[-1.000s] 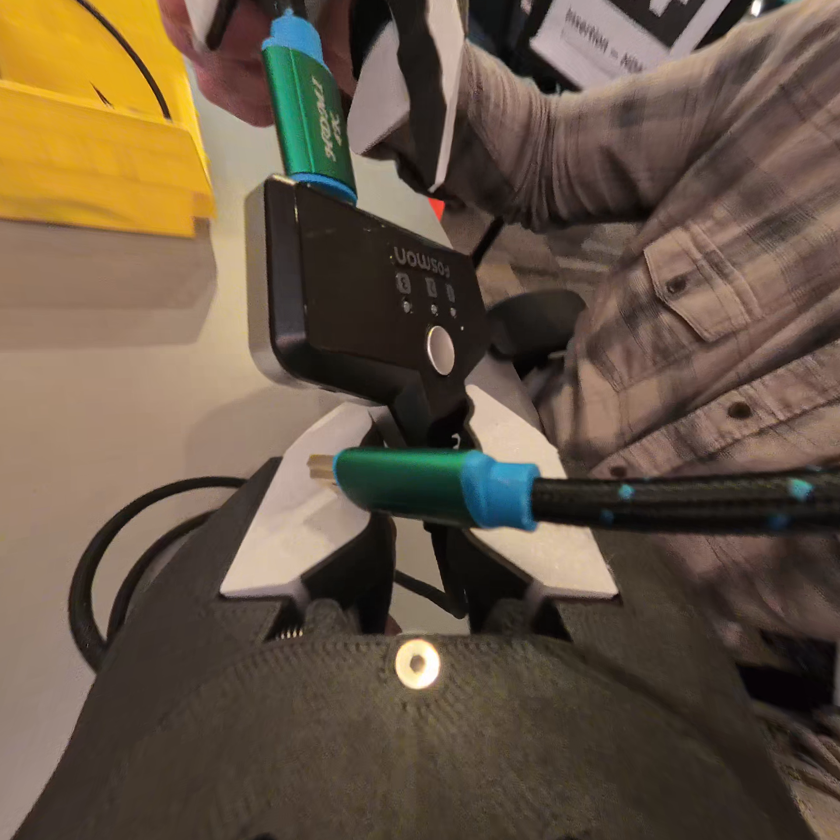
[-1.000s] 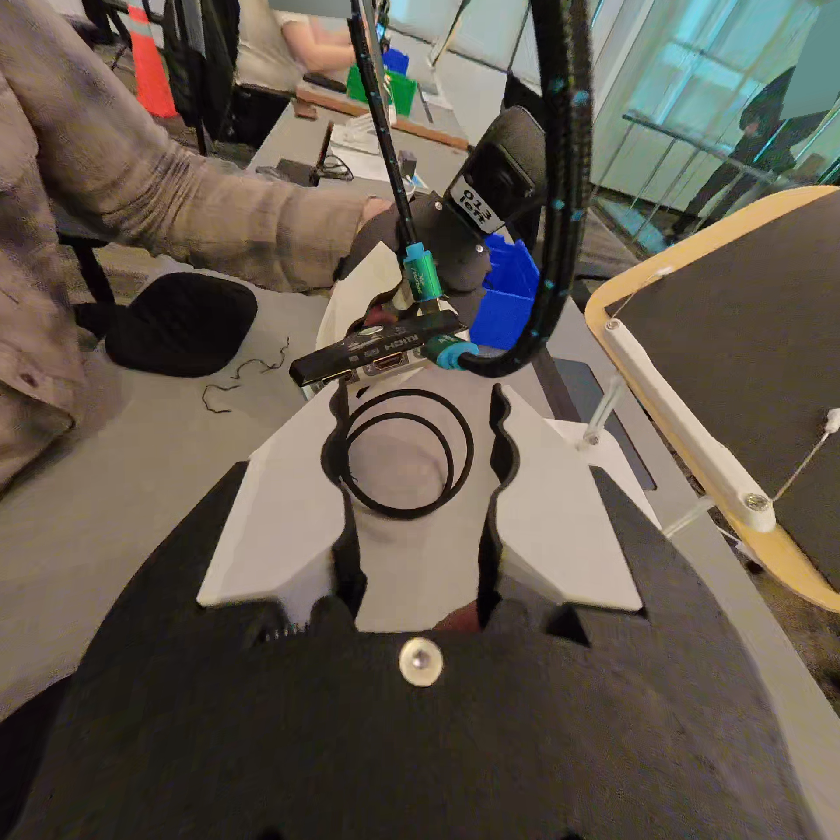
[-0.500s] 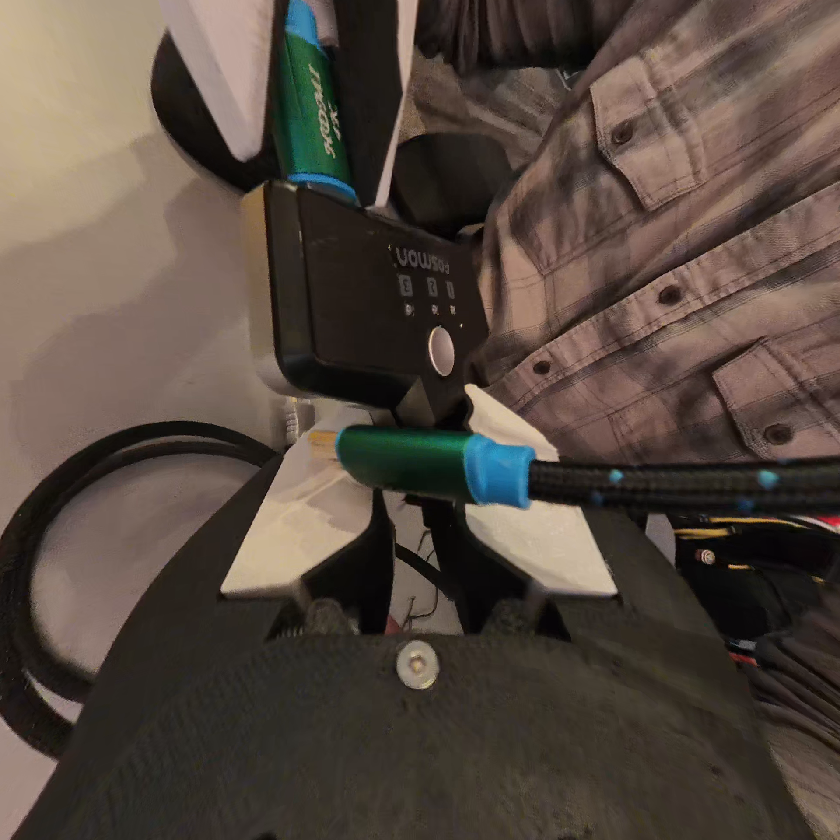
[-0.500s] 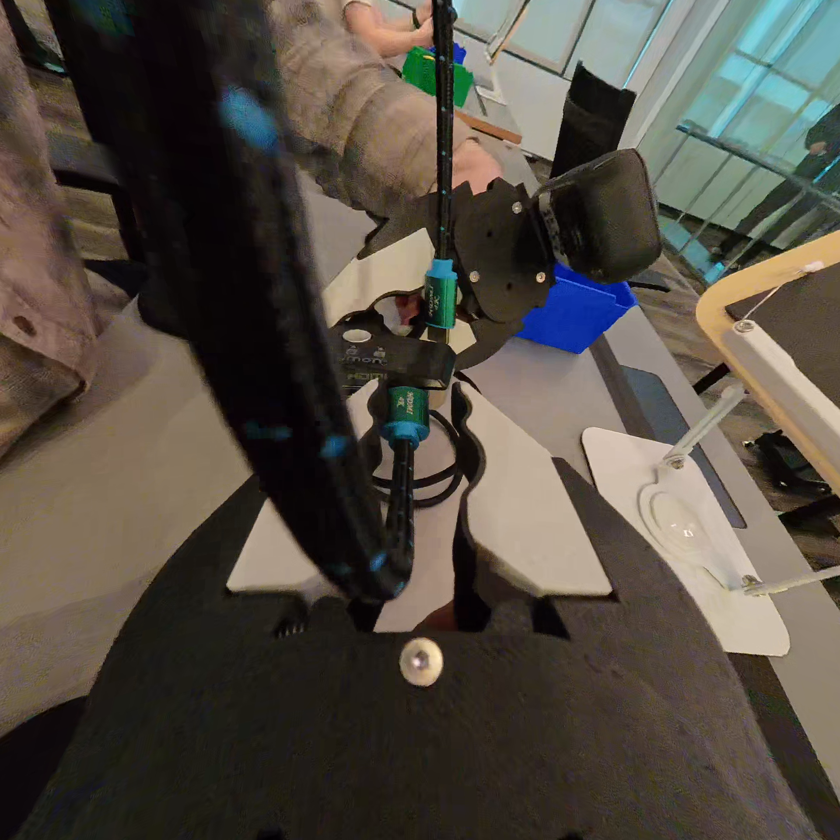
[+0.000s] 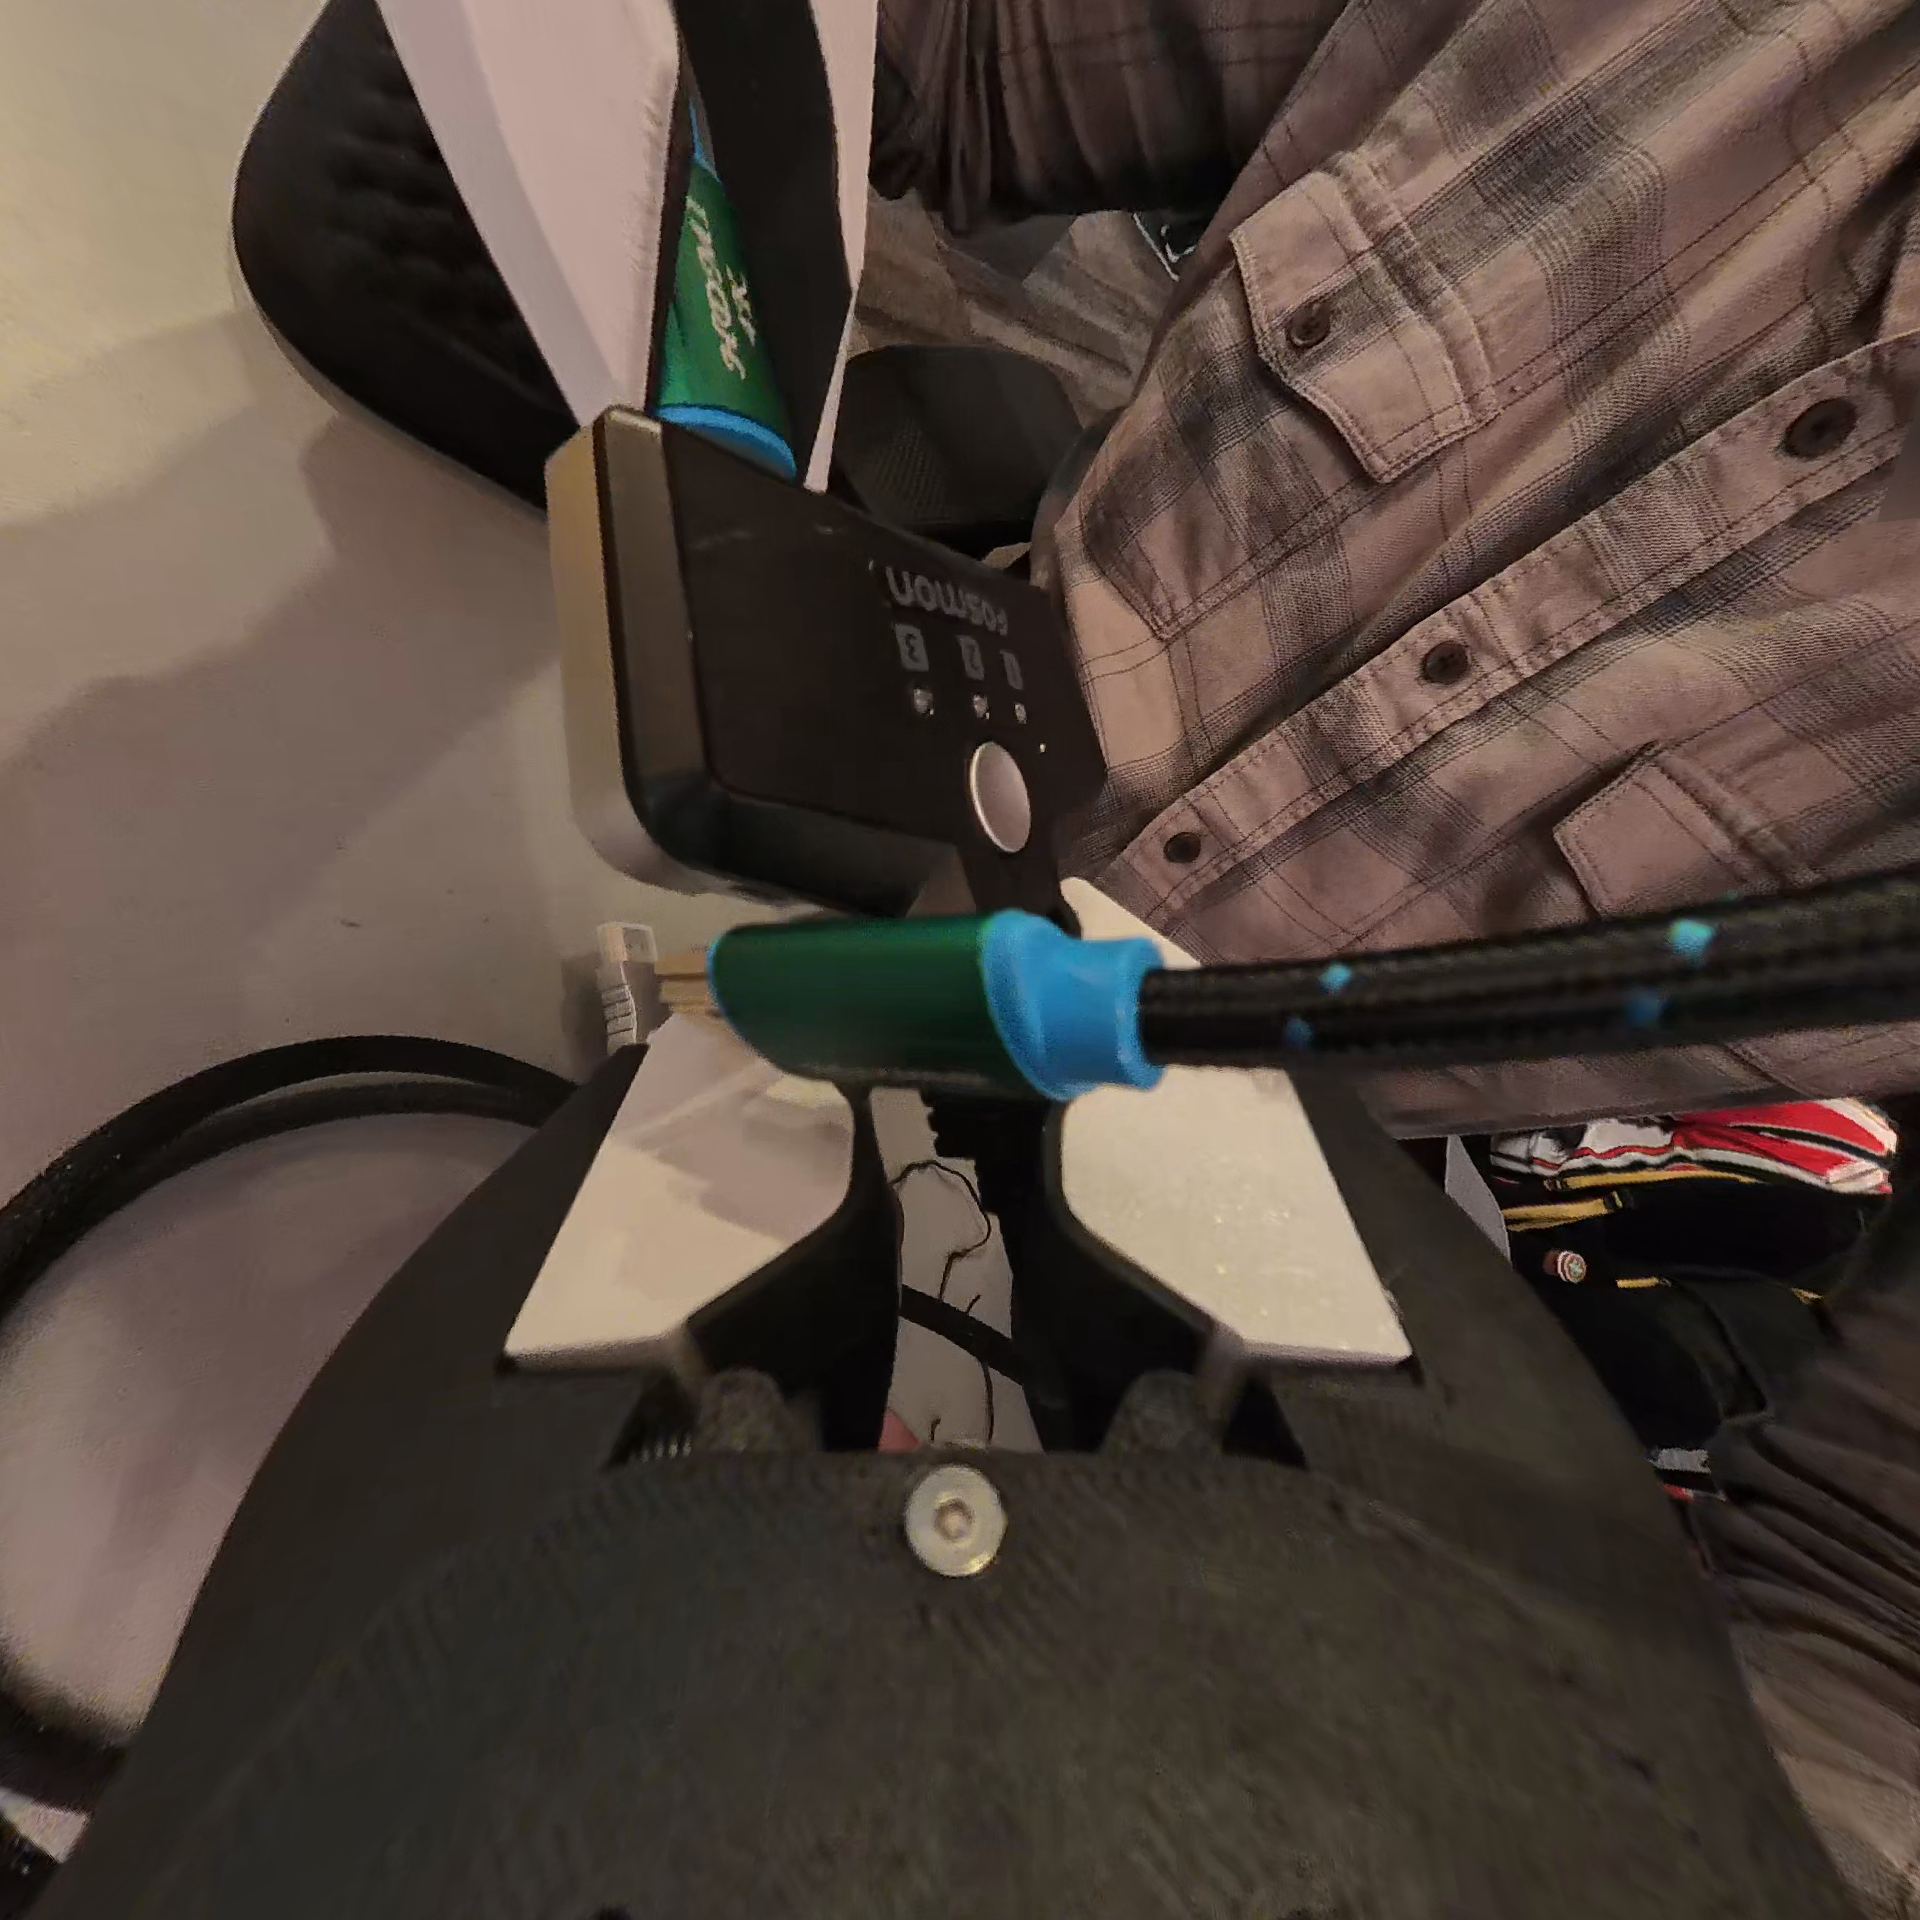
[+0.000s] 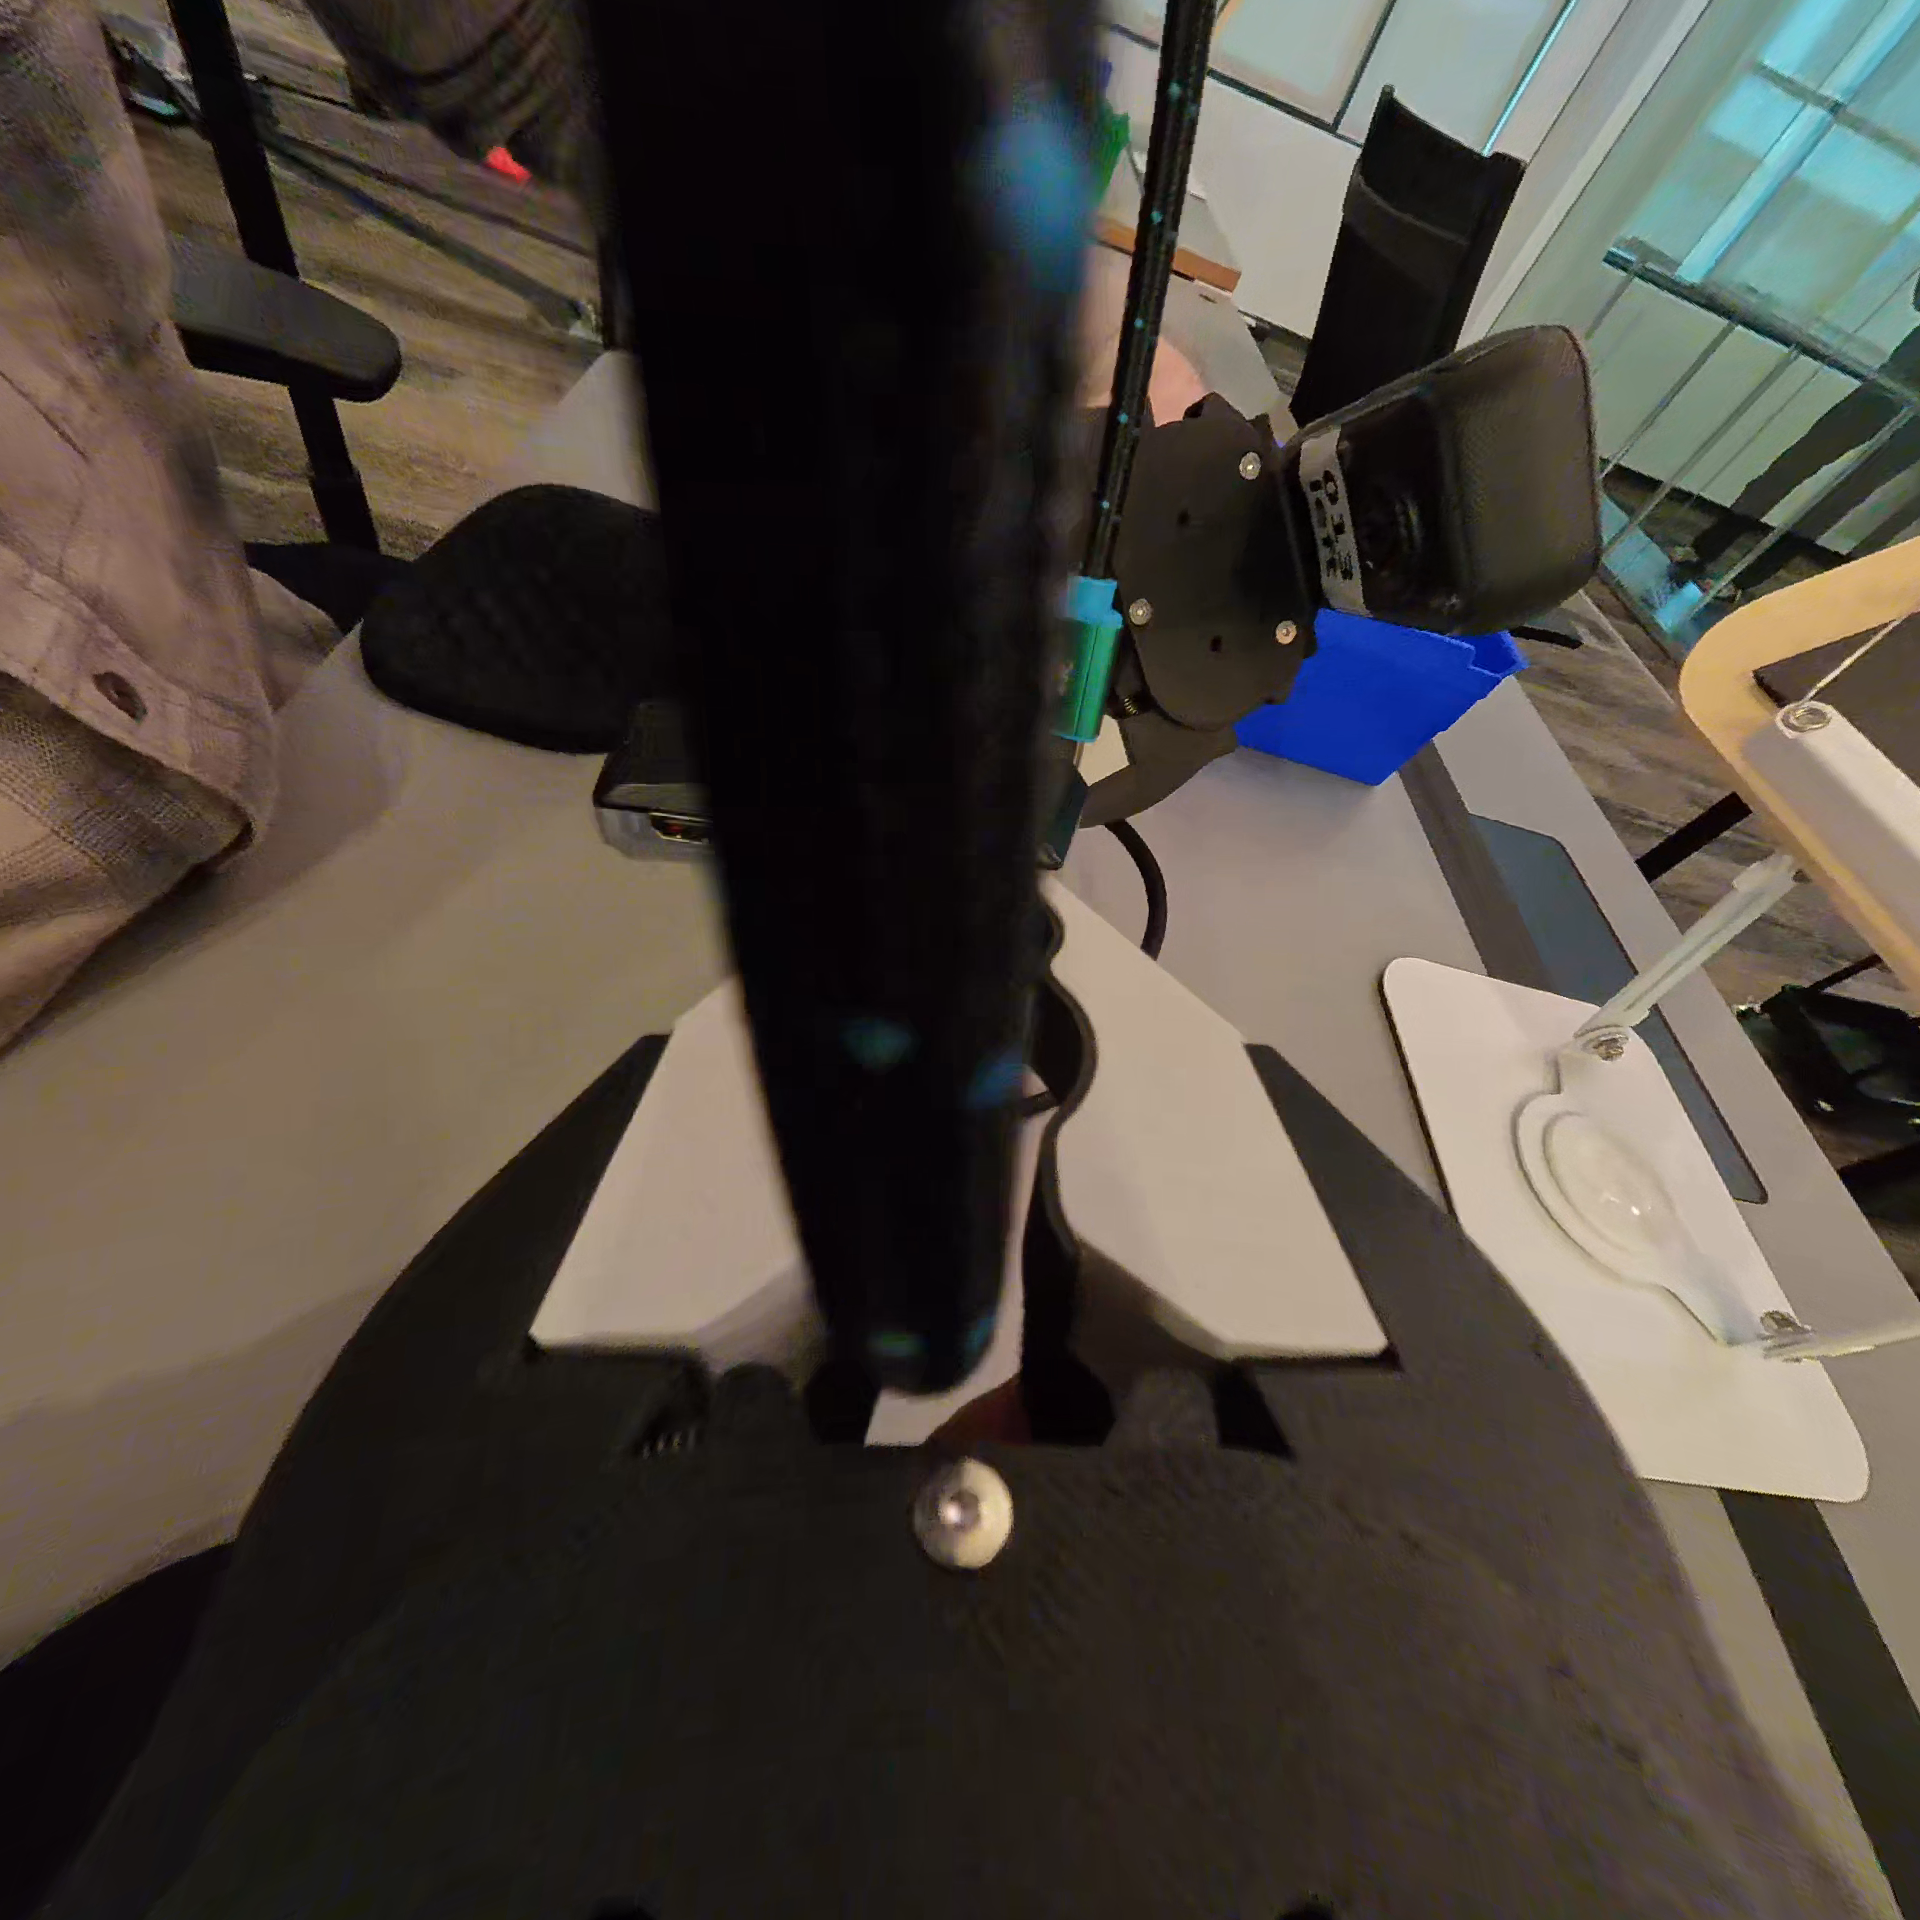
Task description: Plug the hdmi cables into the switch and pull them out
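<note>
**Right tool on seated plug, left tool bracing the switch**

- Switch (image 5: 831, 665): black box with silver underside, centre of left wrist view, held off the surface (image 5: 208, 727). Long axis runs roughly 11 to 5 o'clock. Button end sits at the left tool (image 5: 966, 1049), port edge points to 12.
- Left tool is clamped narrow on the switch's near corner. My read: it acts as the anchor so the box doesn't travel with the pull.
- Plugged HDMI plug (image 5: 717, 312): green shell, blue collar, seated in the far edge at 12. Its axis is in line with the port, pointing 6 into the switch.
- Right tool (image 5: 727, 208): white fingers (image 5: 540, 177) closed on both sides of that plug, gripping the shell, not the cord. Probably to pull straight along the port axis.
- Loose HDMI plug (image 5: 862, 997): lies across the left tool's fingers, axis 3 to 9, gold tip toward 9, braided cable (image 5: 1558, 987) leaving at 3. Not inserted.
- Right wrist view: a blurred braided cable (image 6: 862, 623) hangs down the middle and hides most of the grip. Switch edge (image 6: 649, 800) peeks out at 10.
- Blue bin (image 6: 1361, 707) at 2, thin black cable (image 5: 208, 1091) looped on the surface at 8.
</note>
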`<state>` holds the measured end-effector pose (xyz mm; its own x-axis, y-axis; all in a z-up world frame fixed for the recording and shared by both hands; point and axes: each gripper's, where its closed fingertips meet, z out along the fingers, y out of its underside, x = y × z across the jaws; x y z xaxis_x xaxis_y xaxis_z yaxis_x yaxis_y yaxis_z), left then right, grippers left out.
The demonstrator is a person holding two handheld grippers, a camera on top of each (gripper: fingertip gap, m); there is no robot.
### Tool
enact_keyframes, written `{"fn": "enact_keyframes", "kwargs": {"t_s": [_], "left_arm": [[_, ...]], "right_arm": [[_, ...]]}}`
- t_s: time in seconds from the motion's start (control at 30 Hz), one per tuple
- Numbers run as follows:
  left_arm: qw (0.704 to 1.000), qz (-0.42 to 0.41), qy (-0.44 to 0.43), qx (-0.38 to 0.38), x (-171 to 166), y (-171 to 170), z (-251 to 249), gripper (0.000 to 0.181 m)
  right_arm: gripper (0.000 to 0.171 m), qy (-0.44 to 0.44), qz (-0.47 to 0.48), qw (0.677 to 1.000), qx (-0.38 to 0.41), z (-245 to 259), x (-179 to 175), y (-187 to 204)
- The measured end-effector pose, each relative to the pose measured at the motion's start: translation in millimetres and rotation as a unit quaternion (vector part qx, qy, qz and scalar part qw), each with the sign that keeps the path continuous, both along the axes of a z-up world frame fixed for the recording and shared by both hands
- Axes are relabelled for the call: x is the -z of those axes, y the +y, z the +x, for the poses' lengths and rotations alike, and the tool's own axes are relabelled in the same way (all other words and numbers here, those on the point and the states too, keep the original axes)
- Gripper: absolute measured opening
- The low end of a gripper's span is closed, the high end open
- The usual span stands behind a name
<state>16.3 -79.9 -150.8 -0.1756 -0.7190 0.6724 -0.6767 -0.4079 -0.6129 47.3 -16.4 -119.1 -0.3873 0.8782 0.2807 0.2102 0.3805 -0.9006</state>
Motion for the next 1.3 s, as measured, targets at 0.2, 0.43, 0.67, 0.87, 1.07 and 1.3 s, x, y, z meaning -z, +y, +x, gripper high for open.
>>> {"fn": "enact_keyframes", "kwargs": {"t_s": [0.2, 0.43, 0.67, 0.87, 1.07, 1.3], "left_arm": [[0.998, 0.008, -0.045, -0.043, -12.9, 6.4, 5.6, 0.046], [0.988, 0.004, -0.105, -0.113, -34.7, 29.3, 14.5, 0.078], [0.993, -0.036, -0.094, -0.064, -23.6, 16.8, 34.7, 0.029], [0.994, -0.044, -0.096, -0.028, -20.7, 2.4, 34.2, 0.024], [0.992, -0.038, -0.117, -0.026, -22.8, 0.7, 32.7, 0.024], [0.991, -0.058, -0.103, -0.068, -6.1, 3.6, 5.1, 0.022]], "right_arm": [[0.019, 0.040, -0.027, 0.999, 0.016, -1.0, -8.9, -0.2], [0.020, 0.062, -0.017, 0.998, -0.002, -7.8, -9.6, -12.5], [0.019, 0.052, 0.015, 0.998, -0.033, -13.5, -7.1, -24.9], [0.019, 0.033, 0.107, 0.993, -0.046, -11.4, -3.8, -36.1], [0.017, 0.013, 0.168, 0.985, -0.023, -12.1, -4.4, -37.0], [0.020, 0.015, 0.171, 0.984, 0.045, 26.2, -28.2, -8.1]]}}
